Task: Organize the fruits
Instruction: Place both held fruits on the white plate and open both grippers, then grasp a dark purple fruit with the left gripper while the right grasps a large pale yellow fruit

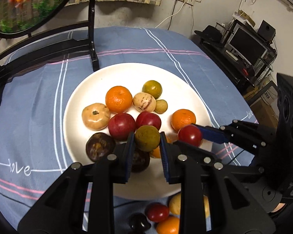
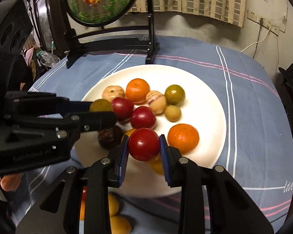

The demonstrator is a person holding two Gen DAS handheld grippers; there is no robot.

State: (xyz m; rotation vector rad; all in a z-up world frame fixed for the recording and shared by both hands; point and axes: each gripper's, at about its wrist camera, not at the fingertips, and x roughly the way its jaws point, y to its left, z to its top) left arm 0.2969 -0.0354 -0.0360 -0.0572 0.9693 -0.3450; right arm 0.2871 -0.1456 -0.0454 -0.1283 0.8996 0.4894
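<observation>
Left gripper (image 1: 147, 146) pinching a round olive-green fruit (image 1: 147, 138), right gripper (image 2: 144, 150) pinching a round glossy red fruit (image 2: 144, 144) — both held above the near edge of the round white plate (image 1: 123, 72). Probably light, smooth, bruisable — best gripped gently across the widest middle.

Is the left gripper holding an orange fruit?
No, the left gripper is shut on a round olive-green fruit above the white plate.

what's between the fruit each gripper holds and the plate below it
Nothing blocks the way down, but fruit already lies under both. The left gripper holds an olive-green fruit over a dark fruit; the right gripper holds a red fruit above the white plate.
</observation>
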